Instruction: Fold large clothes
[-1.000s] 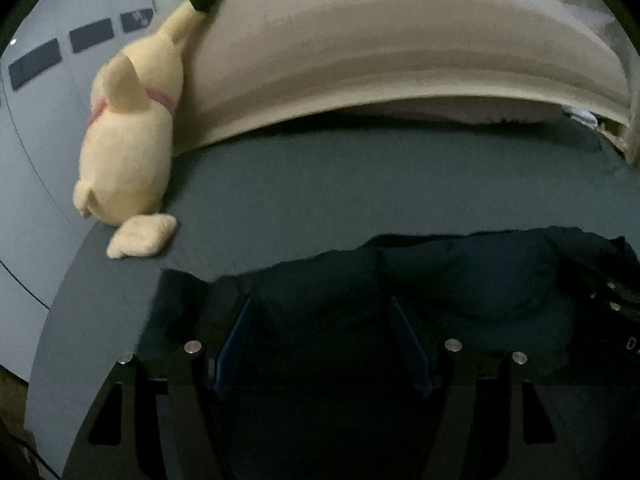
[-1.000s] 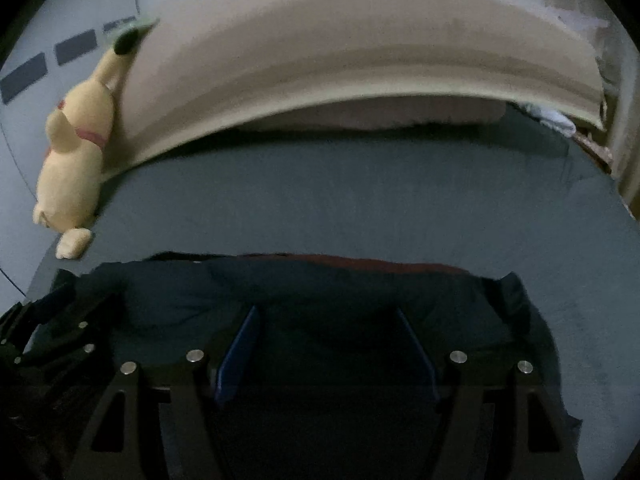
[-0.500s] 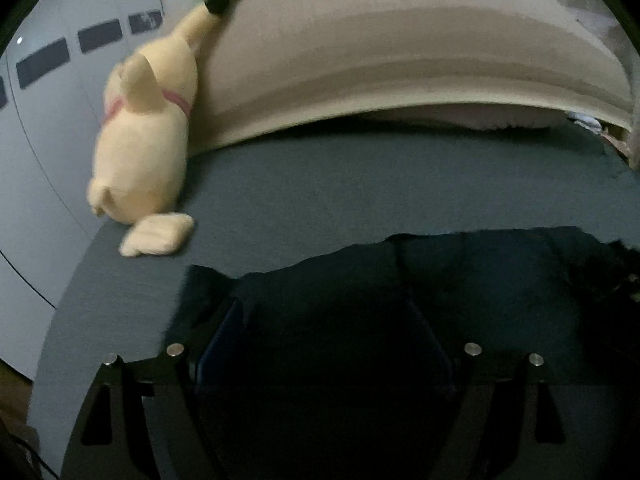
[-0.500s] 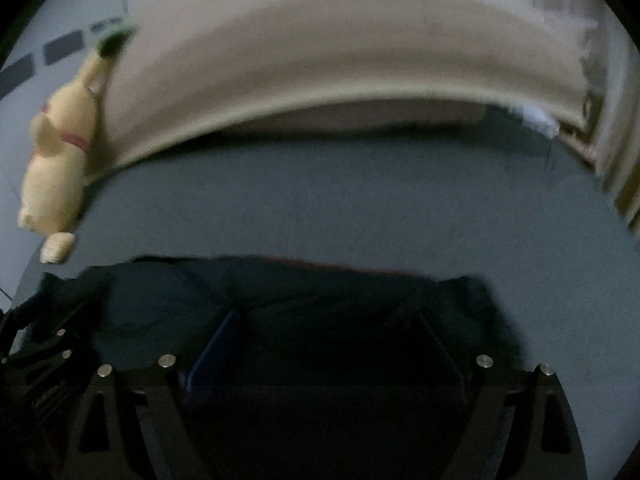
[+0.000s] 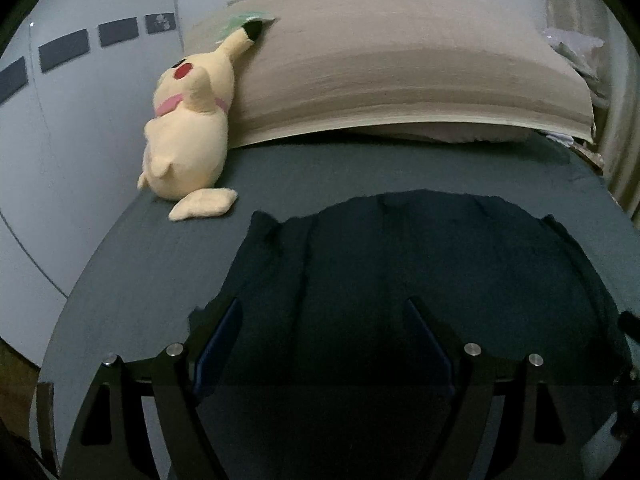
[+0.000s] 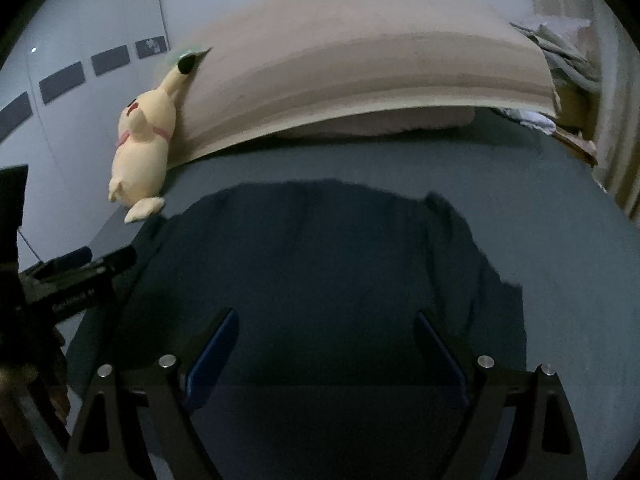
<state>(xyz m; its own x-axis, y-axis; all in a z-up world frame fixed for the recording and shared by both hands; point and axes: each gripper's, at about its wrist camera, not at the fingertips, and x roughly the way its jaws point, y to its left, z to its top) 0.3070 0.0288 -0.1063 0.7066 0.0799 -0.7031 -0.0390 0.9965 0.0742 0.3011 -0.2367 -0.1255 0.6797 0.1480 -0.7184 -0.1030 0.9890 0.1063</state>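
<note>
- Bedroom, pretty dim. There's a bed with a grey-blue sheet (image 5: 340, 184) and a big beige headboard cushion (image 5: 400, 68) curving across the back, plus a pale wall (image 5: 80, 120) with a row of dark rectangles on the left.
- A yellow plush toy (image 5: 188, 136) with a pink collar leans against the left end of that cushion. Its tail lies on the sheet.
- The dark navy garment (image 5: 420, 272) is spread flat on the sheet in the middle of the bed, with its far edge well short of the cushion. A few long creases run down its left part.
- The left gripper (image 5: 324, 336) hangs over the near part of the cloth with its jaws wide apart. They've just been opening, and nothing is pinched between them.
- Same deal with the right gripper (image 6: 326, 344): jaws spread wide after just opening, blue pads clear of the fabric.
- From the right wrist view, the left gripper's body shows at the left edge, beside the garment's left side.
- Some crumpled light stuff (image 6: 560, 44) sits at the far right, can't tell what it is.
</note>
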